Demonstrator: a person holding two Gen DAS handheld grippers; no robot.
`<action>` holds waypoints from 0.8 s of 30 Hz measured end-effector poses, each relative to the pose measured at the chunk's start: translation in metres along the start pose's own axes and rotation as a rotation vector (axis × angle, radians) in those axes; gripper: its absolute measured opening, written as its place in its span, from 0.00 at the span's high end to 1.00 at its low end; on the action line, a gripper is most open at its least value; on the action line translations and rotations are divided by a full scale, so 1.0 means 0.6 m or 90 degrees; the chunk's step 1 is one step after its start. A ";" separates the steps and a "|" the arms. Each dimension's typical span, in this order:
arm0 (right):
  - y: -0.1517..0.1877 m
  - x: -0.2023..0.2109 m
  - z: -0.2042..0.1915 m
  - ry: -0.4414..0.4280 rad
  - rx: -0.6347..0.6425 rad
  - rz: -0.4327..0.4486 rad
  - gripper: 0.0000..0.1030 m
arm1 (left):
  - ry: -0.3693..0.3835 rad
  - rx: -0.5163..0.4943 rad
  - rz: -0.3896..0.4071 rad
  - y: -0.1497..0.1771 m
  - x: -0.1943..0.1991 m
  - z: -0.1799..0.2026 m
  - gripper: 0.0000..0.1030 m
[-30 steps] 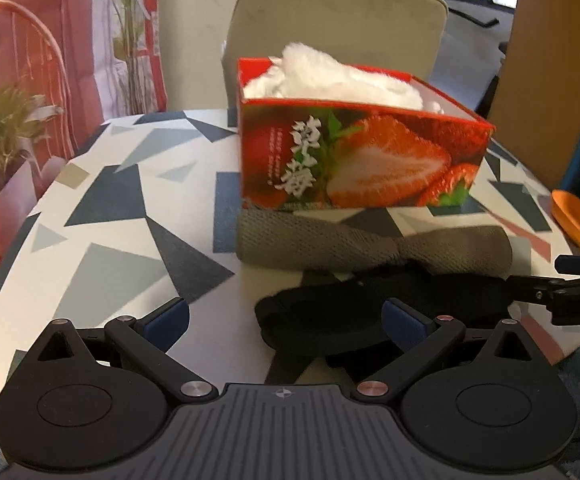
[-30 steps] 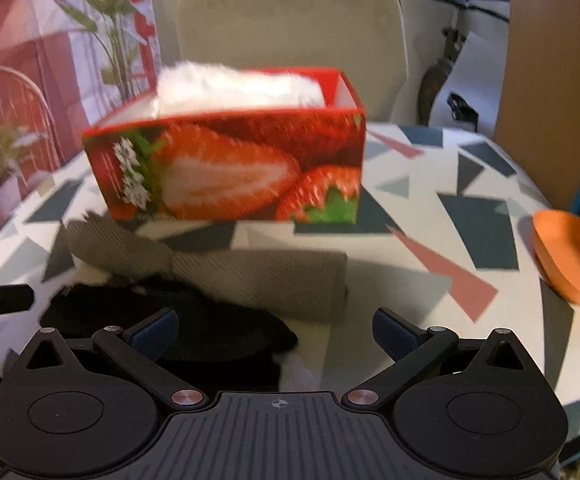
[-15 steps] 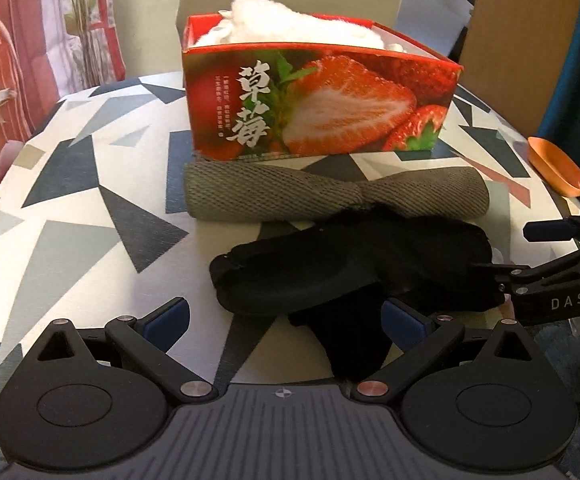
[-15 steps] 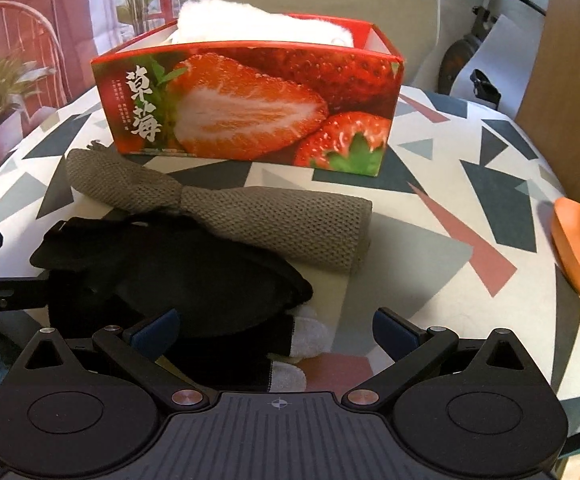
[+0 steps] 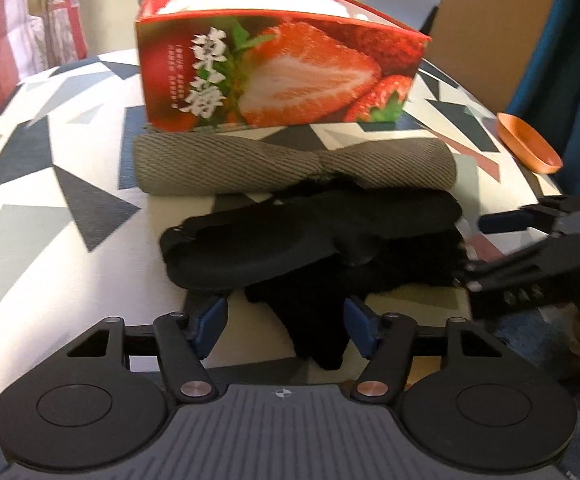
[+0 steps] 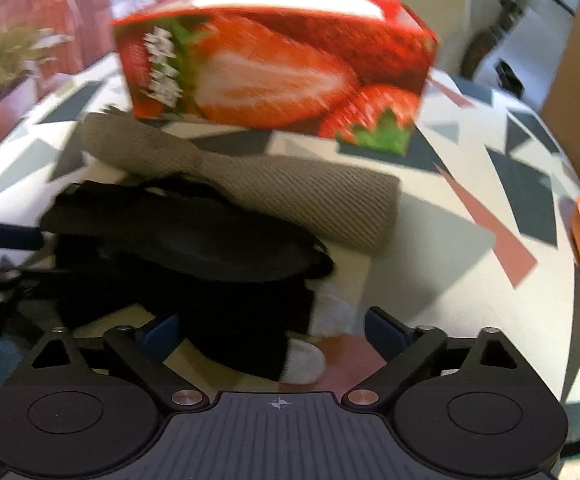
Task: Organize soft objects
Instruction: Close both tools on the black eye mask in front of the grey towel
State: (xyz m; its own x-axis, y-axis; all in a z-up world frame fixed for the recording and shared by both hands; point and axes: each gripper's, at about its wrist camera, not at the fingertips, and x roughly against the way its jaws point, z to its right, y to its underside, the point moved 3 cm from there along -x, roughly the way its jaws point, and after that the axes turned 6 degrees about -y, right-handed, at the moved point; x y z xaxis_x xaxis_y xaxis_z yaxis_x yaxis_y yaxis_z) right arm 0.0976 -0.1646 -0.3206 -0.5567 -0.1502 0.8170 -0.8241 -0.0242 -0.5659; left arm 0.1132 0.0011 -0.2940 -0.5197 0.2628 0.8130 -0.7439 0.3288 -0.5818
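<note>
Both grippers lower; one box [image 5: 277, 60], two cloths.

Left tool [image 5: 285, 326] and right tool [image 6: 271, 334] tilt downward (jaws closing, still apart).

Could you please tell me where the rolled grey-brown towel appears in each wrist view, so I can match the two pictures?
Left wrist view: the rolled grey-brown towel lies across the middle, just in front of the strawberry box and behind the black cloth.
Right wrist view: the towel runs diagonally from upper left to centre right, below the box.
Shared landmark: the strawberry box, directly behind the towel in both.
</note>
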 end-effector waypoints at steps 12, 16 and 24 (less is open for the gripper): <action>0.000 -0.015 -0.004 -0.034 0.017 0.023 0.26 | -0.018 -0.051 -0.007 -0.008 -0.035 0.017 0.65; 0.000 -0.016 0.000 -0.043 0.012 0.031 0.28 | -0.015 -0.013 -0.005 -0.014 -0.039 0.000 0.72; -0.001 -0.009 -0.014 -0.042 0.058 0.064 0.28 | -0.023 -0.001 0.003 -0.012 -0.038 -0.007 0.72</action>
State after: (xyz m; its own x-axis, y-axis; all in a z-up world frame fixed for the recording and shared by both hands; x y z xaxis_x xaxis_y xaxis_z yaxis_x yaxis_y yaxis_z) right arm 0.1005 -0.1557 -0.3238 -0.6257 -0.2211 0.7481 -0.7495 -0.0955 -0.6551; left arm 0.1320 -0.0033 -0.3085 -0.5378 0.2308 0.8109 -0.7408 0.3298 -0.5852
